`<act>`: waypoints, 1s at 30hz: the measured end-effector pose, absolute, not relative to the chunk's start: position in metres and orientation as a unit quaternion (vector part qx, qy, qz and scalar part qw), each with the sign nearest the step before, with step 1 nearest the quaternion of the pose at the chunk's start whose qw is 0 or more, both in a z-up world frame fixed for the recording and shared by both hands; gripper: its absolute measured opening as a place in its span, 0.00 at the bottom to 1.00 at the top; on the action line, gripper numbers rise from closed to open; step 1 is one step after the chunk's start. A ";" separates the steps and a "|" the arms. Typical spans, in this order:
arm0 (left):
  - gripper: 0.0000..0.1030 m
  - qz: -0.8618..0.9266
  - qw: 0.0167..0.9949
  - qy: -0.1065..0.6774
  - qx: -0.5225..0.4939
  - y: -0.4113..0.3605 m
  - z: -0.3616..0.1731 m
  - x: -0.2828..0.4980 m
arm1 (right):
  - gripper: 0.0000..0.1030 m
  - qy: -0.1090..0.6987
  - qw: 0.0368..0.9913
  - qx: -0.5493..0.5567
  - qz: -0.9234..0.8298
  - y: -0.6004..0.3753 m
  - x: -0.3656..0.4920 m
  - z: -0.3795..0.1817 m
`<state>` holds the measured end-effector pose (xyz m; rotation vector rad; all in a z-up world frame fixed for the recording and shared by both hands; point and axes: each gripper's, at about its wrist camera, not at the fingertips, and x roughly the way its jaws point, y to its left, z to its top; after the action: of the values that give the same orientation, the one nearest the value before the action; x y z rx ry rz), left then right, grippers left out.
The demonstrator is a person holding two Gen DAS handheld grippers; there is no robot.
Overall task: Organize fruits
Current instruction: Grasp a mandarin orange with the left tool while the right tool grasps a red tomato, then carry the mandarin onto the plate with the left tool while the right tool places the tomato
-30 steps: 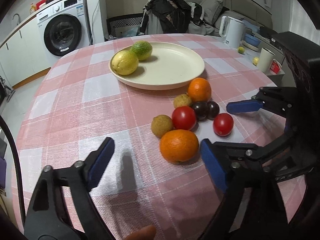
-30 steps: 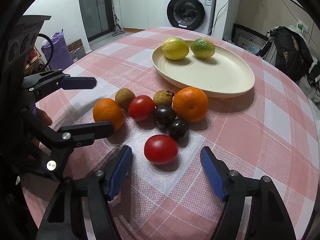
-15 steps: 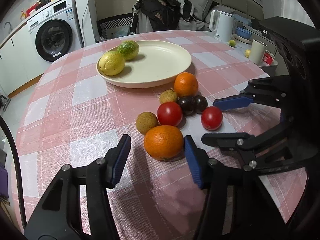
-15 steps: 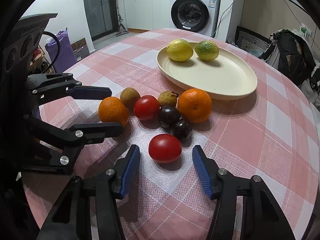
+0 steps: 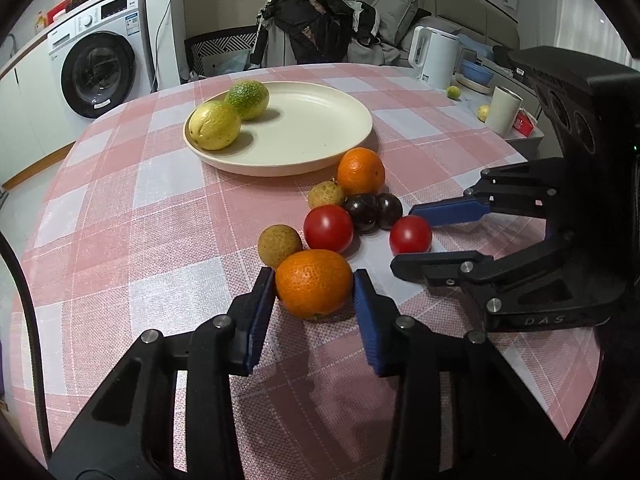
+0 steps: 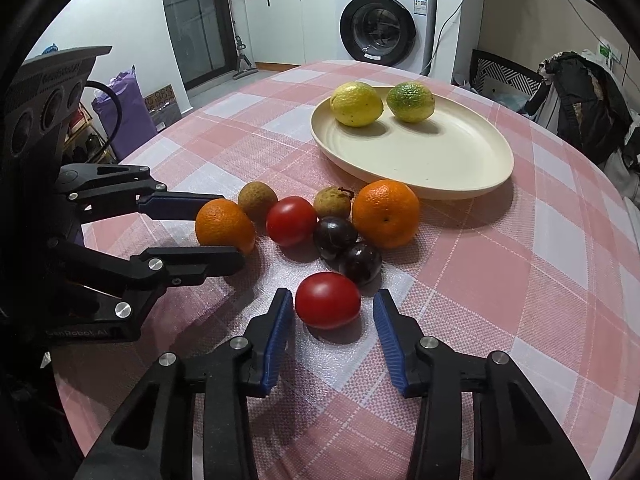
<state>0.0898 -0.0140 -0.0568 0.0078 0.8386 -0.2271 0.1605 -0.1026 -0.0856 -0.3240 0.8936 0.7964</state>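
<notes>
Left tool (image 5: 314, 288) clamps orange (image 5: 313, 283) (desk-level); right tool (image 6: 332, 308) gapes, straddling tomato (image 6: 328, 300) without contact.

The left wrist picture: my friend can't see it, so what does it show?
The left gripper has its blue pads against the sides of an orange on a pink checked table. Beside it, the right gripper is open around a tomato. Behind sit more fruit and a plate with a lemon and lime.

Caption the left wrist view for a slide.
Left gripper closing around an orange while the right gripper brackets a tomato; lemon and lime sit on the plate.
</notes>
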 end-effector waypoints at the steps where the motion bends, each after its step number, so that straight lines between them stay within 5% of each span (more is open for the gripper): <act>1: 0.35 -0.110 0.907 0.406 0.003 -0.013 -0.056 0.090 | 0.43 0.418 0.814 -0.151 0.374 -0.102 0.161 -0.086; 7: 0.35 -0.113 0.912 0.395 -0.002 -0.012 -0.050 0.087 | 0.31 0.415 0.817 -0.151 0.372 -0.101 0.159 -0.086; 30: 0.35 -0.072 0.935 0.345 -0.029 0.011 -0.023 0.076 | 0.31 0.361 0.849 -0.115 0.369 -0.115 0.156 -0.053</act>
<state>0.0764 0.0108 -0.0231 -0.0592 0.7059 -0.1475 0.1558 -0.1150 -0.0532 -0.2433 0.7604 0.7786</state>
